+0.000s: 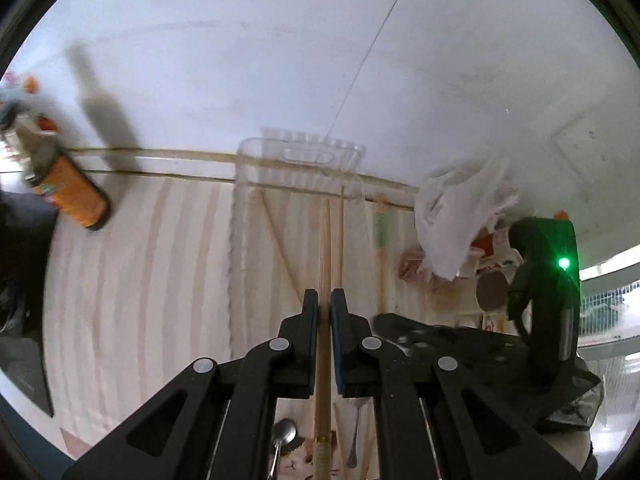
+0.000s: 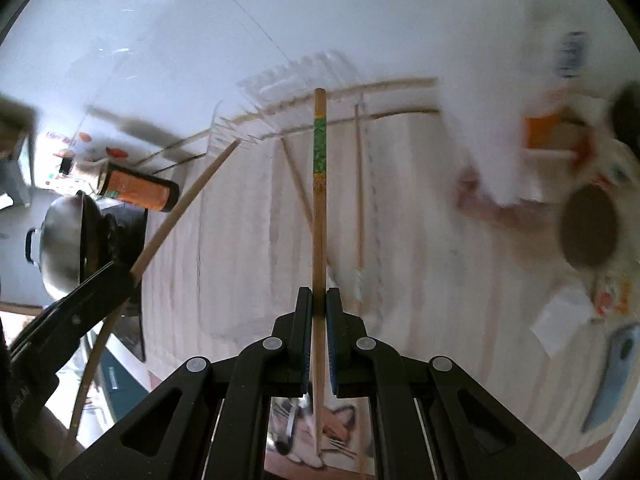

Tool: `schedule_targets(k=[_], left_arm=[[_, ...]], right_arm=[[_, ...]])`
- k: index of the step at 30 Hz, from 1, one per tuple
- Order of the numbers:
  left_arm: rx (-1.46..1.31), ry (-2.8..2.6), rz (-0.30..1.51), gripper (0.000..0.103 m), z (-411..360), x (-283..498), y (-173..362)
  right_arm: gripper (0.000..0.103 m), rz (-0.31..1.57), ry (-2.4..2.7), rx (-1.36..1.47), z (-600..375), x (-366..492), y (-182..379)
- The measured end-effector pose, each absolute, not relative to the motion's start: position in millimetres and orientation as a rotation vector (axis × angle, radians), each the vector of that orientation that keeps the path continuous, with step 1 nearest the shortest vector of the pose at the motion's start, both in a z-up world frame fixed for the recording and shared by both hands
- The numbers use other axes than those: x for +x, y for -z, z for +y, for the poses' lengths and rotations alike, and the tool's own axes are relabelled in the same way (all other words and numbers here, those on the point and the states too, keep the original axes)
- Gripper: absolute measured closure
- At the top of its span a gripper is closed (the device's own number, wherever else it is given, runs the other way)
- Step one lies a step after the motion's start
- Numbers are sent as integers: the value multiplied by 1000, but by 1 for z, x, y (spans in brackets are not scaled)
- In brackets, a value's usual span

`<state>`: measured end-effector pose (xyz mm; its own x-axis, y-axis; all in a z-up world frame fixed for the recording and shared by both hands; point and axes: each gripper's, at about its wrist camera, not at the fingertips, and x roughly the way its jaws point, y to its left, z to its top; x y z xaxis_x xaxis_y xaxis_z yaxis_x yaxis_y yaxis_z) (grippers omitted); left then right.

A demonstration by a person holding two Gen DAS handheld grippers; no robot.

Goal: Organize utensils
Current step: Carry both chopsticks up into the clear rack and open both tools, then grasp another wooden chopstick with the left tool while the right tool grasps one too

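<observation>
Striped tablecloth (image 1: pixel 140 280) beneath white wall (image 1: pixel 280 60)

I see a table covered by a pale striped cloth (image 1: pixel 132 280), butted against a white wall. A clear plastic tray (image 1: pixel 240 208) rests on the cloth near the wall. Loose chopsticks (image 1: pixel 280 248) lie inside the tray. An orange can (image 1: pixel 76 196) lies on its side at the left, well apart from the tray. A crumpled white plastic bag (image 1: pixel 456 216) sits at the right. Two metal spoons (image 1: pixel 284 436) lie at the near edge.
</observation>
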<state>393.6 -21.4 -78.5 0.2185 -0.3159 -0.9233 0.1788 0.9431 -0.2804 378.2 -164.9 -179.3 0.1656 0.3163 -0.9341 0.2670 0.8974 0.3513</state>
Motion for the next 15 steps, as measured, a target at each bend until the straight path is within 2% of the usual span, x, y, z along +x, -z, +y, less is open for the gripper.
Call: schedule_targets(k=[4, 6, 8, 10, 12, 15], left_arm=[[-125, 310, 1357, 98, -23, 420, 94], [-117, 299, 1360, 96, -20, 423, 95], [-98, 271, 1360, 93, -16, 422, 94], [-61, 226, 1322, 81, -10, 416, 88], [-18, 181, 1284, 45, -5, 409, 85], [42, 95, 1202, 29, 5, 391, 79]], right_arm=[[96, 1492, -66, 504, -159, 416, 201], [92, 1507, -38, 486, -159, 429, 208], [72, 1497, -19, 477, -161, 432, 207], [62, 1474, -12, 471, -163, 428, 203], [62, 1447, 11, 450, -165, 419, 196], [62, 1411, 45, 421, -169, 401, 186]])
